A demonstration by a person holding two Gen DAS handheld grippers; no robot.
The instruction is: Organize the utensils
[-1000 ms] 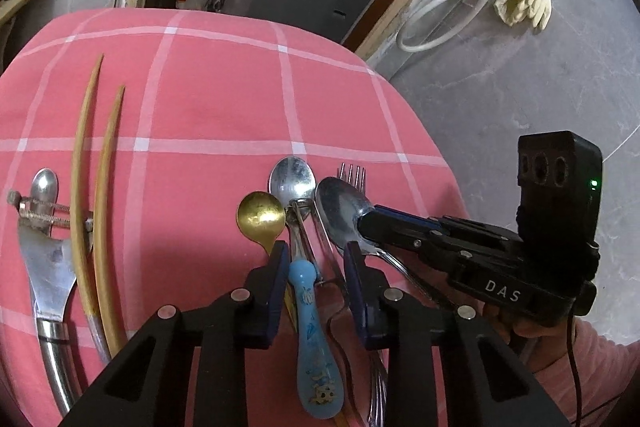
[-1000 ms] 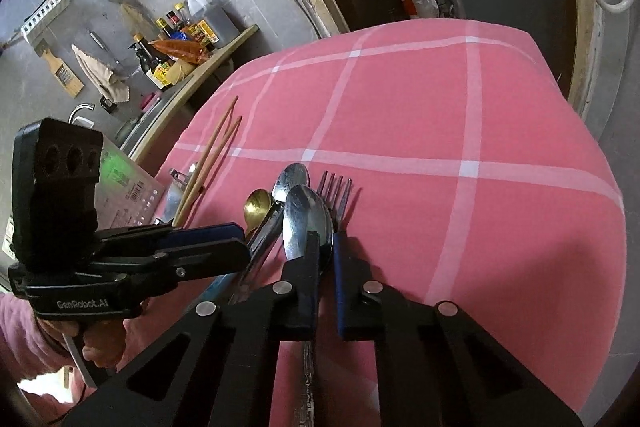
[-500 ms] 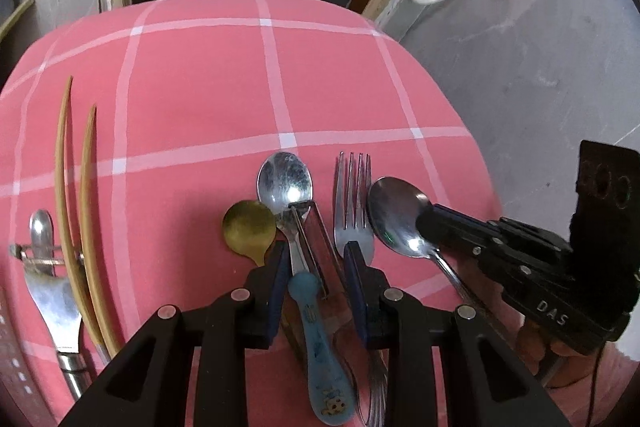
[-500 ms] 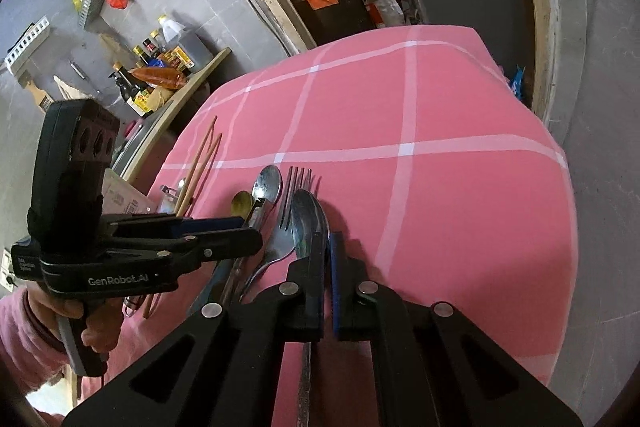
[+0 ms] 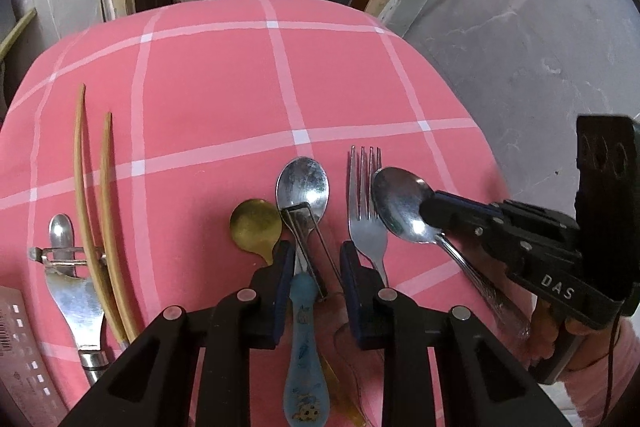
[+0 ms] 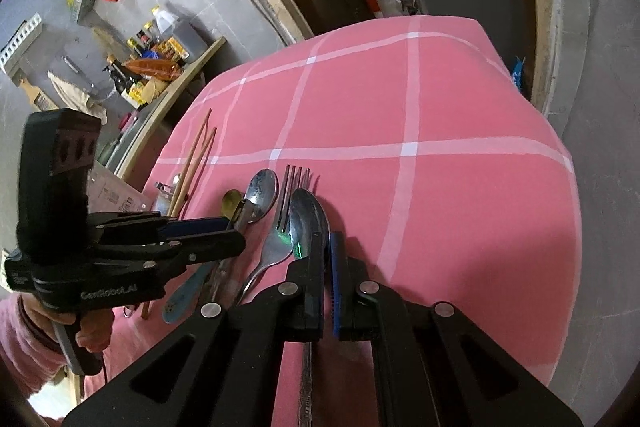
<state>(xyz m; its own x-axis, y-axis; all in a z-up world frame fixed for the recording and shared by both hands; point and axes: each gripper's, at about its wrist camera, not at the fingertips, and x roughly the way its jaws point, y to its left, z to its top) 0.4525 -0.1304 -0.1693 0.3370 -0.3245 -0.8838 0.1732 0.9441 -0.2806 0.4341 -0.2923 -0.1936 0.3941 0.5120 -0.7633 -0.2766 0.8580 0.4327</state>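
Note:
On the pink checked cloth (image 5: 208, 99) lie a gold spoon (image 5: 254, 227), a small steel spoon (image 5: 302, 183) with a wire loop over its neck, a pale blue handle (image 5: 306, 347) and a fork (image 5: 366, 227). My left gripper (image 5: 314, 261) straddles the blue handle and wire loop. Its jaws are closing, and a gap still shows at the right pad. My right gripper (image 6: 326, 247) is shut on the neck of a large steel spoon (image 6: 308, 215). That large steel spoon (image 5: 400, 203) sits just right of the fork, with the right gripper (image 5: 430, 207) at its bowl.
Two wooden chopsticks (image 5: 82, 179) and a steel peeler (image 5: 64, 267) lie at the cloth's left. A printed box (image 5: 16, 339) sits at the near left corner. The cloth drops to grey floor (image 5: 540, 67) on the right. A shelf of bottles (image 6: 160, 47) stands beyond the table.
The right gripper carried the large steel spoon from over the fork to its right side, which uncovered the fork. The left gripper tilted further down over the blue handle, and its jaws narrowed slightly.

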